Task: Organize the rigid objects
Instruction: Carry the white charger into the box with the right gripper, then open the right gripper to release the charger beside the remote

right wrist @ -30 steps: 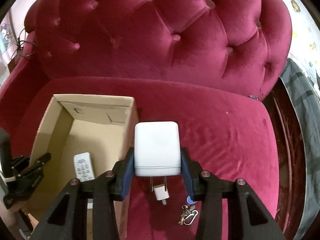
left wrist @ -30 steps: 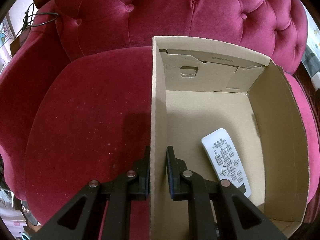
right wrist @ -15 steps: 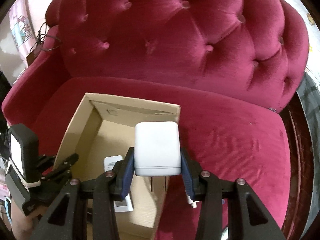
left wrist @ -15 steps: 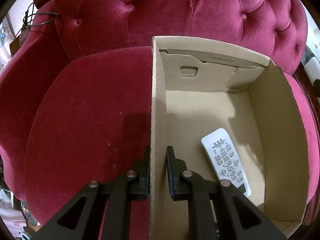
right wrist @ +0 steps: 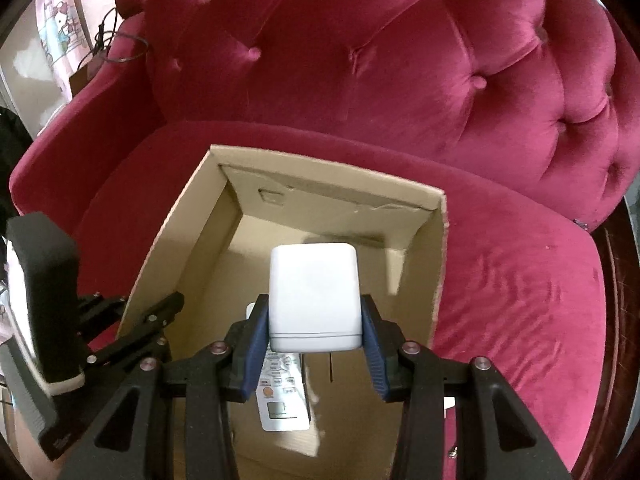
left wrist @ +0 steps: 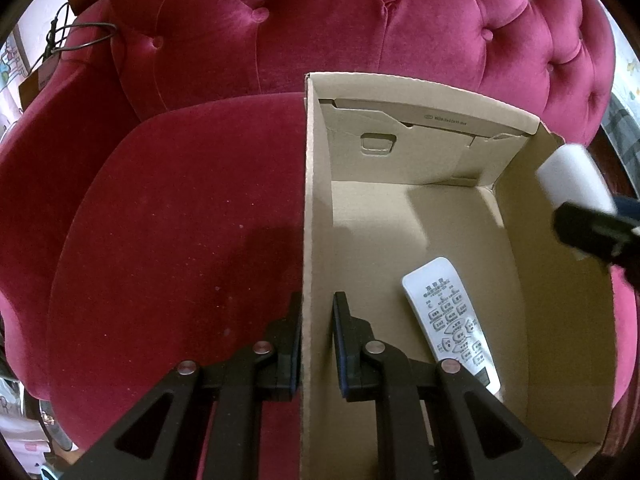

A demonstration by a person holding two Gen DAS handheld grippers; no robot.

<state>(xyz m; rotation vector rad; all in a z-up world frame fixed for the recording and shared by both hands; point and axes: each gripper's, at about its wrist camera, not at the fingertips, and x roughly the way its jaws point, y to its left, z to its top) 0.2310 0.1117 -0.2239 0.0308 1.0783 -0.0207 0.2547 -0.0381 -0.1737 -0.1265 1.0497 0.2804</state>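
The left gripper [left wrist: 316,340] angles steeply down, its fingers pinched tight on the near left wall of the cardboard box [left wrist: 318,208] on the red velvet sofa [right wrist: 520,280]. The right gripper [right wrist: 316,344] tilts down above the box, fingers clamping a white charger [right wrist: 314,296] over the remote control [left wrist: 452,320].

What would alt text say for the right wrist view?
The right gripper holds a white plug adapter between its blue-padded fingers, above an open cardboard box on a red velvet sofa. A white remote lies inside; the left gripper clamps the box's left wall.
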